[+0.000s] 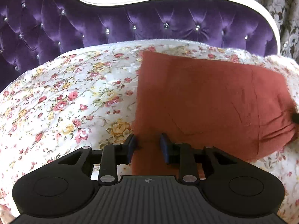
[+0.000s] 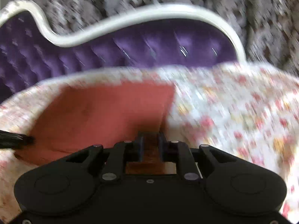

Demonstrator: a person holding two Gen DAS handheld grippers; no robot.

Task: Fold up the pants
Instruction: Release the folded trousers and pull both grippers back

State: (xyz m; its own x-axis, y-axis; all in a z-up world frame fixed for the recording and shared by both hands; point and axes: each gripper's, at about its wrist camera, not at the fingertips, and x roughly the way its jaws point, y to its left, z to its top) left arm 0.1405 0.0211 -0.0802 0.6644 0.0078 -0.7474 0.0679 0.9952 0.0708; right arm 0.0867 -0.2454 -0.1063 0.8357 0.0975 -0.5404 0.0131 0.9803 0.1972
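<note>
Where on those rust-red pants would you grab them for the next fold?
At the two near corners of the pants, coming from the near edge. They lie flat as a rectangle on the floral bedspread, and the left gripper and right gripper already straddle that edge.

Both wrist views look low across the bed, sharing pants (image 1: 209,102) and headboard (image 1: 112,29).

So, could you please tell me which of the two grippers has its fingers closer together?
The right gripper: its fingers leave a narrow gap with rust-red pants fabric between them. The left gripper stands wider, at the pants' near corner.
</note>
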